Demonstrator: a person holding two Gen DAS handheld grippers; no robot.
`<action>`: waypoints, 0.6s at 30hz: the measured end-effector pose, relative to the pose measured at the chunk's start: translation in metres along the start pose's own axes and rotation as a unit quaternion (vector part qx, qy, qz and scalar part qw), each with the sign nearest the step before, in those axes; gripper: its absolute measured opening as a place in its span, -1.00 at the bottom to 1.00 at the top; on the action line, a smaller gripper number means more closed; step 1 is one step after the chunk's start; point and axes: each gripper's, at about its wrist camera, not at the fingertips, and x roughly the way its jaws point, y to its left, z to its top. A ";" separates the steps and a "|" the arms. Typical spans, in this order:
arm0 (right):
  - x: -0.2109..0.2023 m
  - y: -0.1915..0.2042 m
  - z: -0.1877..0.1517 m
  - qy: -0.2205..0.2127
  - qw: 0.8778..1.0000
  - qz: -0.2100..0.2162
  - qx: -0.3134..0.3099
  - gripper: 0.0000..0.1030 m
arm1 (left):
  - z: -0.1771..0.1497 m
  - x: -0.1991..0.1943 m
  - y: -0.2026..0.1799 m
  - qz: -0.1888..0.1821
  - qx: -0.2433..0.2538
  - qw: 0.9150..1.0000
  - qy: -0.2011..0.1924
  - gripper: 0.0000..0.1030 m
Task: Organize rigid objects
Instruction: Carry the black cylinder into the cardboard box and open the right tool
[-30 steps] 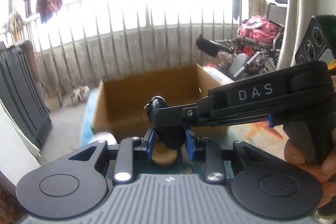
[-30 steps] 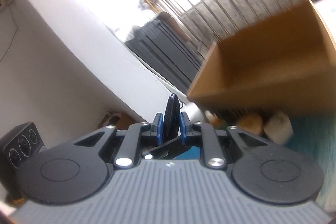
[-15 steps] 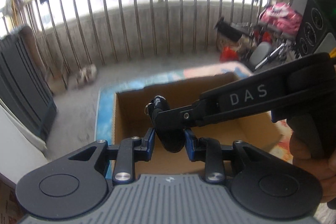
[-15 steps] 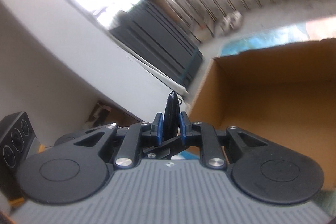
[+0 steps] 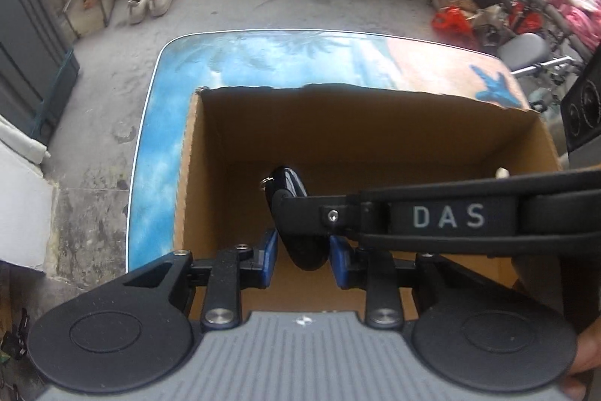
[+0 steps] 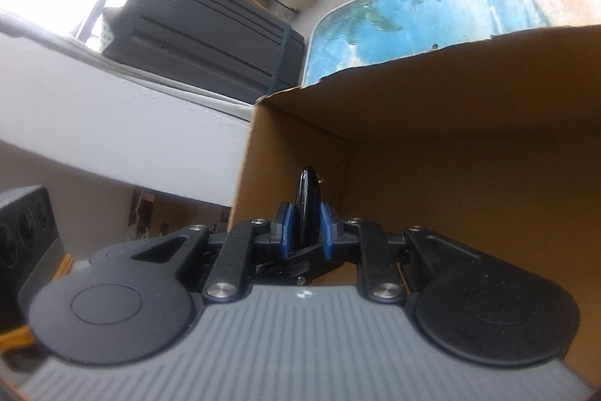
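Both my grippers clamp same black fob (image 5: 296, 213), over open box (image 5: 195, 145). Left fingers (image 5: 267, 258) pinch fob's wide lower body; right fingers (image 6: 287, 228) squeeze its thin edge. In left view, right gripper (image 5: 296, 209) crosses in from right, meeting fob above left gripper (image 5: 303, 260). Fob's long axis runs up-and-away toward box's far wall, ring end (image 5: 264, 181) leading. Fob hangs inside box mouth, near box's left wall, clear of floor. Judgement: drop needs both grips released; left sits nearer box floor.
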 end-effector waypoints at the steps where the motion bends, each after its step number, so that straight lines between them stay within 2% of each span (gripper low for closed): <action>1: 0.005 -0.004 0.004 0.001 1.000 -0.001 0.003 -0.71 | 0.001 0.001 0.000 0.004 -0.003 1.000 -0.001 -0.40; 5: 0.026 -0.017 0.014 0.003 1.000 0.003 0.017 -0.71 | 0.005 0.003 0.001 0.014 -0.001 1.000 -0.006 -0.31; 6: 0.029 -0.019 0.015 0.002 1.000 0.003 0.020 -0.71 | 0.008 0.004 0.003 0.019 -0.001 1.000 -0.009 -0.26; 7: 0.033 -0.021 0.017 0.001 1.000 0.005 0.021 -0.71 | 0.008 0.003 0.002 0.022 0.001 1.000 -0.012 -0.11; 9: 0.040 -0.024 0.021 -0.002 1.000 0.004 0.029 -0.70 | 0.008 0.000 0.000 0.025 0.004 1.000 -0.018 -0.03; 18: 0.063 -0.025 0.029 -0.009 0.999 -0.012 0.034 -0.66 | 0.009 -0.008 -0.001 0.032 -0.002 0.999 -0.030 0.01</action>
